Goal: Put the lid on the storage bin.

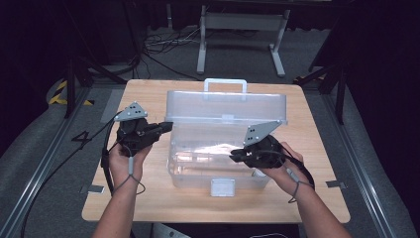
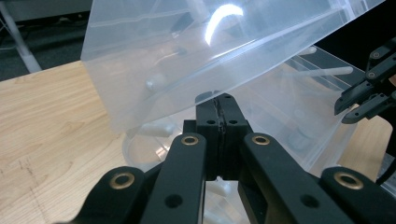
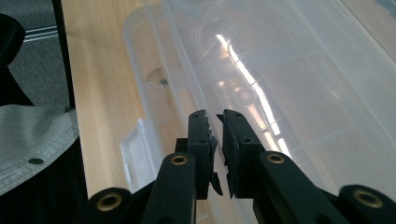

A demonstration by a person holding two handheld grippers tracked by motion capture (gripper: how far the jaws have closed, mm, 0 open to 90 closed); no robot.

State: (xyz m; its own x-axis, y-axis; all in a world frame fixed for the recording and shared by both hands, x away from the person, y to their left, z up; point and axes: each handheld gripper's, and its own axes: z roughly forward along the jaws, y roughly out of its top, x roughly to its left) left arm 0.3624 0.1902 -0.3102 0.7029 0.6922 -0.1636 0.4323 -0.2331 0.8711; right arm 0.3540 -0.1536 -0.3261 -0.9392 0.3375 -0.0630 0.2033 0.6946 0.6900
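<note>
A clear plastic box [image 1: 198,174] stands in the middle of the wooden table [image 1: 148,198], its lid [image 1: 228,106] raised upright with the handle [image 1: 225,82] on top. My left gripper [image 1: 168,125] is at the box's left side. In the left gripper view its jaws [image 2: 219,100] are shut together, tips just under the tilted lid's [image 2: 187,46] lower edge. My right gripper [image 1: 232,154] hovers over the box's open inside from the right. Its jaws [image 3: 215,116] stand a narrow gap apart, with nothing between them, above the box [image 3: 280,70].
A white latch [image 1: 222,187] hangs on the box's front wall, near the table's front edge. Behind the table, a metal stand [image 1: 242,29] and cables [image 1: 163,42] are on the floor. Grey cloth [image 3: 32,135] lies beside the table in the right gripper view.
</note>
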